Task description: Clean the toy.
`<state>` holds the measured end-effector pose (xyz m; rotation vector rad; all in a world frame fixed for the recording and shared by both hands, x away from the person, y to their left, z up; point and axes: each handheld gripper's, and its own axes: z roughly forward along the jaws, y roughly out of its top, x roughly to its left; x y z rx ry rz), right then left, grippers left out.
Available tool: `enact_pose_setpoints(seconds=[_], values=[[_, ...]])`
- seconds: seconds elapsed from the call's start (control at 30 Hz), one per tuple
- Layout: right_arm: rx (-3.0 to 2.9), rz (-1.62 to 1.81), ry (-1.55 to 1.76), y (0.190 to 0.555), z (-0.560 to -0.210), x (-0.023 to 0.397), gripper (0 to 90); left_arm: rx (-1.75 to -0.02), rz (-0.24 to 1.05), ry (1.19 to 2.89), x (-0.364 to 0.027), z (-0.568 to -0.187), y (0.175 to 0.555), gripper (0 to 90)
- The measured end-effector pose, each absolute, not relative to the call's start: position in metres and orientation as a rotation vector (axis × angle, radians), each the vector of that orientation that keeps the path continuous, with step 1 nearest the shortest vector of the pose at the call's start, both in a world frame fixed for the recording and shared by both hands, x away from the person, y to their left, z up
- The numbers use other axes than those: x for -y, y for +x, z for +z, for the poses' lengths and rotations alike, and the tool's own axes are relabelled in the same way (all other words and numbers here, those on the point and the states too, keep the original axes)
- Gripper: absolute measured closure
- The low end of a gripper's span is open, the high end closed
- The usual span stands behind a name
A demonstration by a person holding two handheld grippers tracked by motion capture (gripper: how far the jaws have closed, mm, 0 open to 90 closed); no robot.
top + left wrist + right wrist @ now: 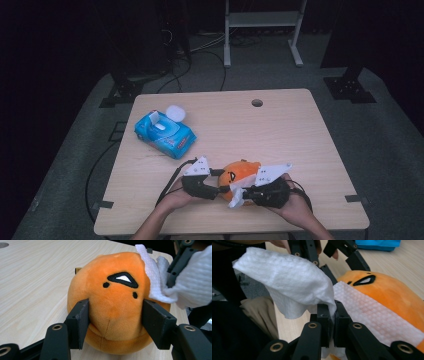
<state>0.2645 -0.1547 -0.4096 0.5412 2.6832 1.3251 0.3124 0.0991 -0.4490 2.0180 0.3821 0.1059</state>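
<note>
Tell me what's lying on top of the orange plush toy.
A white wet wipe, pinched by the right gripper, drapes over the orange plush toy, which the left gripper squeezes. The plush surface beneath the wipe is covered and cannot be seen.

A dim lab or recording studio is suggested by a lone wooden table (280, 125) ringed by black stand bases (348, 89), floor cables (200, 60) and a white metal frame (262, 30) at the far side.
</note>
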Motion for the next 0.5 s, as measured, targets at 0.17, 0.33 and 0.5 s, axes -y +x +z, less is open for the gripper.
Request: enact_pose_setpoints(seconds=[0.17,0.33,0.5], values=[[-2.608,1.359,0.531,0.261,-0.405,0.162,76.2,-0.379,0.105,2.021,-0.099,-0.449,0.313,39.5],[-2.502,1.342,0.595,0.263,-0.402,0.167,65.8,-0.379,0.111,2.024,-0.099,-0.448,0.312,39.4],[-2.463,1.283,0.584,0.263,-0.408,0.162,62.9,-0.378,0.117,2.029,-0.098,-0.448,0.311,39.3]])
